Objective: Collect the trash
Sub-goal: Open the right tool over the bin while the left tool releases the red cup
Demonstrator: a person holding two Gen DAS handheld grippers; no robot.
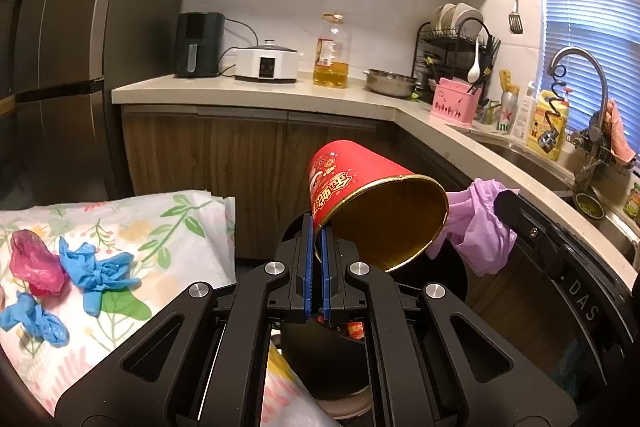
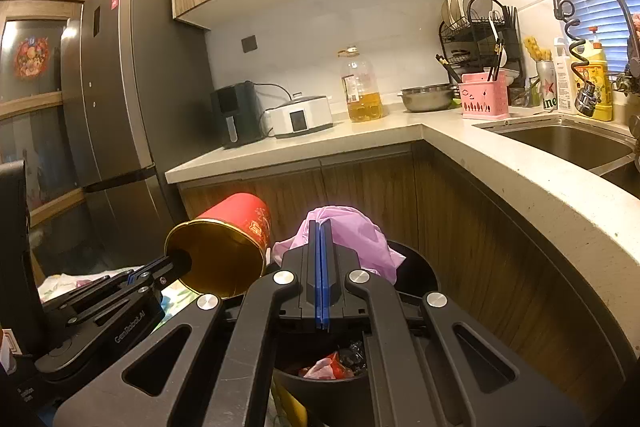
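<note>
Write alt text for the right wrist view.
The right tool is shut on a crumpled purple plastic bag, holding it above a black trash bin with trash inside. To its left, the left tool grips the rim of a tilted red paper tub, before a kitchen counter.

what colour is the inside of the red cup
Gold inside the red cup, clearest in the left wrist view.

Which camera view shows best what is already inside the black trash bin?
The right wrist view: below the right claw, the black trash bin shows red and dark wrappers inside. The left wrist view shows only a small red scrap behind the left claw.
</note>
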